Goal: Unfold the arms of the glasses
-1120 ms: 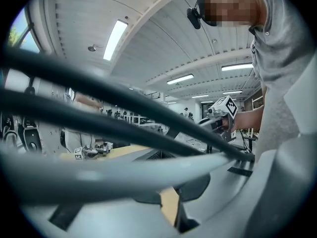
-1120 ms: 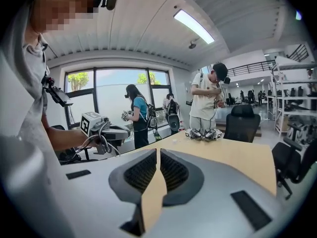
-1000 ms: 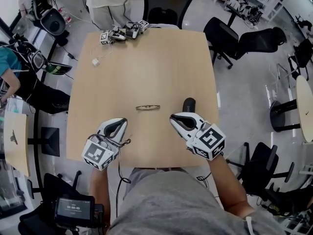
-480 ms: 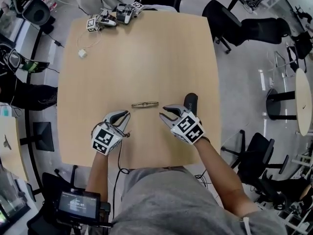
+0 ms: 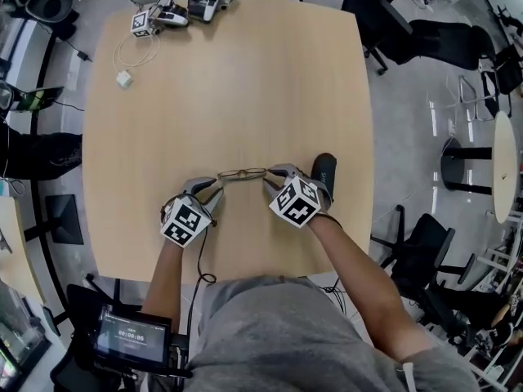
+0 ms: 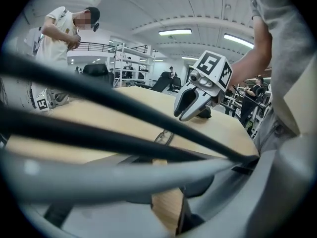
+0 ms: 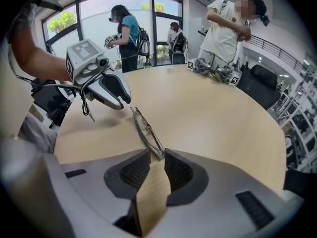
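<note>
Lengthwise left-to-right, folded glasses (image 5: 242, 172)

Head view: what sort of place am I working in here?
Probably an open-plan office or lab workspace: a wooden table with black office chairs beside it, metal shelving behind, and another person standing at the far edge.

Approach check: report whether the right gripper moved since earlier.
Yes: the right gripper came up to the glasses' right end, jaws just opening, that end between them.

Pale wooden table (image 5: 245, 88), marker-tagged devices (image 5: 176, 11) (far edge), white plug (image 5: 123, 78), perhaps a dark case (image 5: 325, 168)
</note>
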`<state>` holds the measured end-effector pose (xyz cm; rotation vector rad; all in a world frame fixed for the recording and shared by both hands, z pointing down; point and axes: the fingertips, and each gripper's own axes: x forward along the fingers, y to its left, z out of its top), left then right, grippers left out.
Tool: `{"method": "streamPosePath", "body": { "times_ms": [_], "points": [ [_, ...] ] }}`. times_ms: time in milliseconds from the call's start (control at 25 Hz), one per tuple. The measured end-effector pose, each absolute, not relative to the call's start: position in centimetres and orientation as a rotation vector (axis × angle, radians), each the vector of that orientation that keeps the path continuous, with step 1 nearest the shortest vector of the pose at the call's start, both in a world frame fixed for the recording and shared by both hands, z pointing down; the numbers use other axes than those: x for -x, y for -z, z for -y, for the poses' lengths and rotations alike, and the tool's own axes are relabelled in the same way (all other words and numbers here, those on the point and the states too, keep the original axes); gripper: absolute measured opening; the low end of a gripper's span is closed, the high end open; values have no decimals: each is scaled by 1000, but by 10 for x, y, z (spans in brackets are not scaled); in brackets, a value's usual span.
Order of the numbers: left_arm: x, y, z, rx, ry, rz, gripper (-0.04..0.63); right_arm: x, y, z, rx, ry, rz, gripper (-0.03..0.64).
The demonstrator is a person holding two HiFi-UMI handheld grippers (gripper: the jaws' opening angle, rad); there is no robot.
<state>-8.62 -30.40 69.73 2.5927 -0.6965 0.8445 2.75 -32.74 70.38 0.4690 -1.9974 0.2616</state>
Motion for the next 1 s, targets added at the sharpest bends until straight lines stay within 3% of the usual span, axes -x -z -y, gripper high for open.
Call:
{"method": "streamPosePath", "body": {
  "times_ms": [320,1000],
  "points": [
    [73,-717,303,-2621,-955,637,71,-27,-713,330,-423,-144,1938,43],
    [54,-724,293,-2568,-991,636,38,-33,-711,327,-508,-153,1919,40]
  ]
}}
